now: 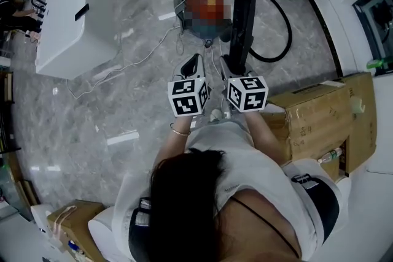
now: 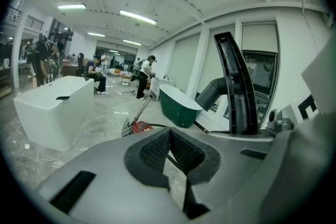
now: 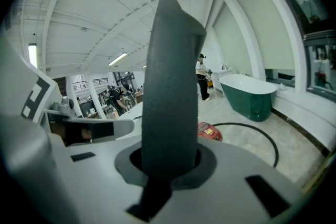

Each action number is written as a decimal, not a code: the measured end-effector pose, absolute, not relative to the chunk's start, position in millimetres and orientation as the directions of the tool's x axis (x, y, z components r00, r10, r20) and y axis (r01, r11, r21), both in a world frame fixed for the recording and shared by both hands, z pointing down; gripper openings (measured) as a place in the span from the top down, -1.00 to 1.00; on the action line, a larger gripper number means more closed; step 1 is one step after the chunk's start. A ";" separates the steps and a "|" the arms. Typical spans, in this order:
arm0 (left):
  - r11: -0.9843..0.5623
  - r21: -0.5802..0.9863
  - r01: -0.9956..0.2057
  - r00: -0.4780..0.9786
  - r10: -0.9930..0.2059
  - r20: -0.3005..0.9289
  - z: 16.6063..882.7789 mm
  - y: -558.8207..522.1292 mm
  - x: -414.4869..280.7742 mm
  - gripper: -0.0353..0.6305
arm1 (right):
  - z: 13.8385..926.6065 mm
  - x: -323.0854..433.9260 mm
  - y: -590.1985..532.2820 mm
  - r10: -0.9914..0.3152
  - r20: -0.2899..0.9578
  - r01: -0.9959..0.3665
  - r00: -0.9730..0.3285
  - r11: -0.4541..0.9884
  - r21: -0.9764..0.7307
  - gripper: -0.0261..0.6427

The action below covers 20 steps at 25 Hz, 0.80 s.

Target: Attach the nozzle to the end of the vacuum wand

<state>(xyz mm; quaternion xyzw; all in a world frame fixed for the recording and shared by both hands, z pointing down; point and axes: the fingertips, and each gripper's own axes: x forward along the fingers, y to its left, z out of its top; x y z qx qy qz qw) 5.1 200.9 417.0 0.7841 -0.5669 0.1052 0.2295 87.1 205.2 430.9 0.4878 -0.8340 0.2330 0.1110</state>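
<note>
The head view looks steeply down onto the floor [image 1: 123, 150]; both gripper views face outward, nearly level (jaws close in the foreground), sharing the green bathtub [image 2: 178, 105].

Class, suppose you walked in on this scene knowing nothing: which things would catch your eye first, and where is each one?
First is the black nozzle, held upright in the right gripper and filling the middle of that gripper's view. Beyond it on the marble floor lies a red vacuum, with a black hose looping out beside it. The left gripper, alongside the right one, is shut with nothing in it.
</note>
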 end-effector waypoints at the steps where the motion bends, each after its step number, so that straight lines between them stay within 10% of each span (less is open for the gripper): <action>1: -0.244 0.241 -0.939 0.329 -0.842 0.428 418.0 198.3 5.6 0.88 | 430.9 88.8 202.1 -0.760 0.412 -0.864 -0.502 0.419 -0.281 0.78; 20: -0.194 0.227 -0.954 0.278 -0.855 0.438 421.4 164.8 5.6 0.88 | 436.5 100.8 162.3 -0.749 0.415 -0.855 -0.517 0.426 -0.296 0.78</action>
